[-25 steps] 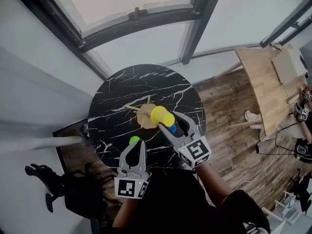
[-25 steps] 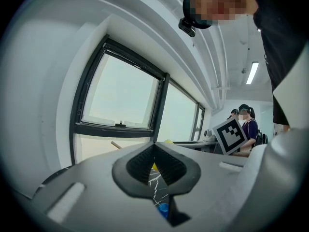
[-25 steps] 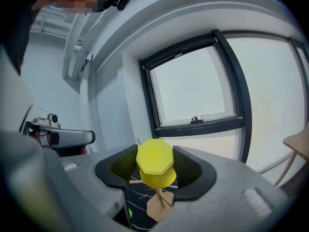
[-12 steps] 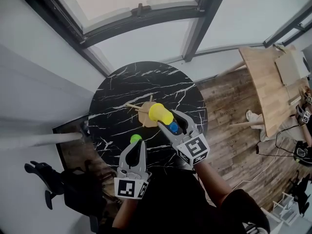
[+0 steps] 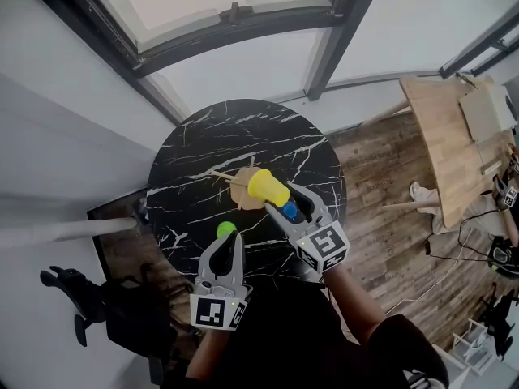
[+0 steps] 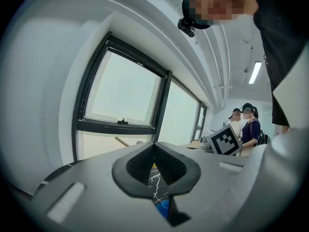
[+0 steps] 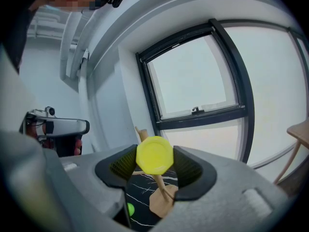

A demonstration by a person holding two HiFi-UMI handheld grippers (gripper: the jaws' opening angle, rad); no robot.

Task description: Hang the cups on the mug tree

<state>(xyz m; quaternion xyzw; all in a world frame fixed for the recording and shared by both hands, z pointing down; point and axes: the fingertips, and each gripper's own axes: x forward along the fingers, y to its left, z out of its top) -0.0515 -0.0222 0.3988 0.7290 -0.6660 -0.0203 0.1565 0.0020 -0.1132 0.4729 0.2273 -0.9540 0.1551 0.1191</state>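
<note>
Gripping one yellow cup (image 5: 268, 189), the right tool (image 5: 281, 202) has its jaws wide, with a pad pressed on each side of the cup. In the right gripper view the cup's flat yellow end faces the camera between the pads.

Count: 3 cups (1 yellow, 1 blue, 1 green), 1 mug tree, 2 tools, 1 desk.

The round black marble desk (image 5: 243, 132) carries the wooden mug tree (image 5: 242, 194) near its middle. The tree's base is on the desk and thin pegs stick out to the far left. The yellow cup is up off the desk, right over the tree's right side. Contact with a peg is possible, but I can't tell from here.

The blue cup (image 5: 289, 211) is just right of the tree and partly hidden under the right tool's jaws. It looks like it sits on the desk. The green cup (image 5: 225, 228) sits on the desk on the near-left side, apart from the tree.

The left tool (image 5: 225, 242) has its jaws closed together with nothing in them. Its tip is just near of the green cup. The left gripper view shows only a sliver of desk and some blue past the closed pads.
</note>
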